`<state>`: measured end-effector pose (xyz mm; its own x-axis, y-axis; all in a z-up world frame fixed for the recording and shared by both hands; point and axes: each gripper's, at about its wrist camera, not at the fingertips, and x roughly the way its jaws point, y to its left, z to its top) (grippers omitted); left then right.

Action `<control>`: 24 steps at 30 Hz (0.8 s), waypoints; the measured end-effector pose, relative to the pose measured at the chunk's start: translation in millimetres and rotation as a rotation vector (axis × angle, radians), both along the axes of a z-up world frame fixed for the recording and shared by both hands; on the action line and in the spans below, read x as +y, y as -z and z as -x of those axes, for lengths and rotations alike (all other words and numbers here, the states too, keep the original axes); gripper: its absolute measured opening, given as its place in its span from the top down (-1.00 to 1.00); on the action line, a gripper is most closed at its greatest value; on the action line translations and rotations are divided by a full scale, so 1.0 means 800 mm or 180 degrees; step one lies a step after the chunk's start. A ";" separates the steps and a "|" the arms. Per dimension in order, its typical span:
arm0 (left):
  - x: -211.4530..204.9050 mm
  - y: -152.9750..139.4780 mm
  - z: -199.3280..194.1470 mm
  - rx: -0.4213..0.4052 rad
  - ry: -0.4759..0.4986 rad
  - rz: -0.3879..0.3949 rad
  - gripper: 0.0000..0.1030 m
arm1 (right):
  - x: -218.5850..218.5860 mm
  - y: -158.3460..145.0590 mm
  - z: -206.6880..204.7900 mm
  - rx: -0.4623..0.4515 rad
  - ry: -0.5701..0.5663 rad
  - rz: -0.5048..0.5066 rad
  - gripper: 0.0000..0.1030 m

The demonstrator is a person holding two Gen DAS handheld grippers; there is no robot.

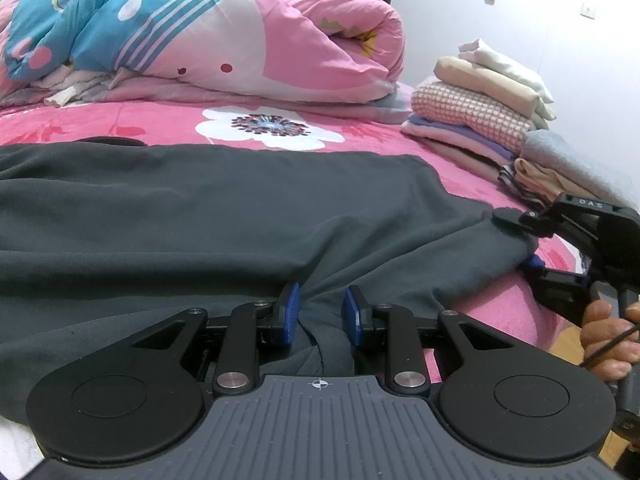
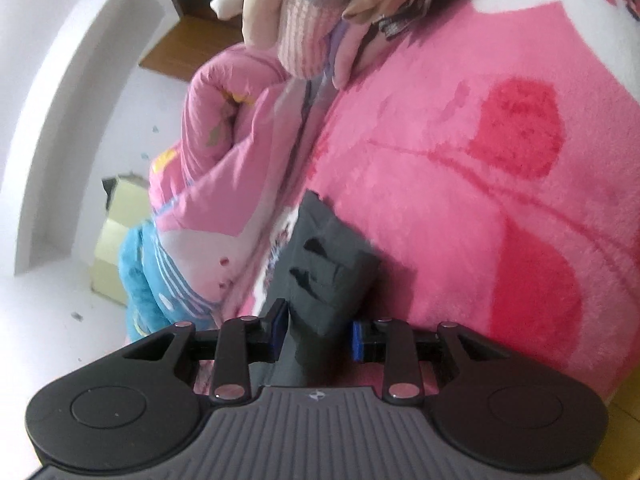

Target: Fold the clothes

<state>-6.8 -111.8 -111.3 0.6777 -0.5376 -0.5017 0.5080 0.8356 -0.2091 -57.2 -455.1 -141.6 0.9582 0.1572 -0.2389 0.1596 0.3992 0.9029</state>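
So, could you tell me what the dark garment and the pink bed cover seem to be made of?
The dark garment looks like a thin, matte knit, perhaps jersey: it drapes in soft, shallow folds without shine, bunching between the left gripper pads. The pink bed cover appears to be plush fleece, with a fuzzy, short-pile surface and a printed flower pattern. Fibre content cannot be told.

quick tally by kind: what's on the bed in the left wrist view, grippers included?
Dark grey garment, spread flat: 1
Rolled quilt, pink and blue: 1
Stacks of folded clothes: 2, a tall one and a low one
Grippers: 2, left gripper and right gripper, jaws of both on the garment's near edge
Total: 6
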 end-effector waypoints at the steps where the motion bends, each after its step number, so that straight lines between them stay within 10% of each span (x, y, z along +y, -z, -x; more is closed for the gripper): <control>1: 0.000 0.000 0.000 -0.0004 0.0000 -0.0001 0.50 | 0.001 -0.001 -0.002 0.0002 0.0021 0.0033 0.50; 6: 0.000 0.000 0.001 -0.0013 -0.0013 0.0003 0.50 | 0.009 -0.029 -0.009 -0.0007 -0.0026 0.0389 0.82; 24: 0.021 0.004 -0.001 0.0123 -0.0118 0.0373 0.50 | 0.205 -0.215 -0.065 -0.0468 -0.1553 0.2225 0.85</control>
<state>-6.3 -94.9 -114.6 0.6797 -0.5689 -0.4629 0.4668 0.8224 -0.3253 -4.8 -291.3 30.3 0.8507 0.4224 -0.3130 -0.2735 0.8641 0.4226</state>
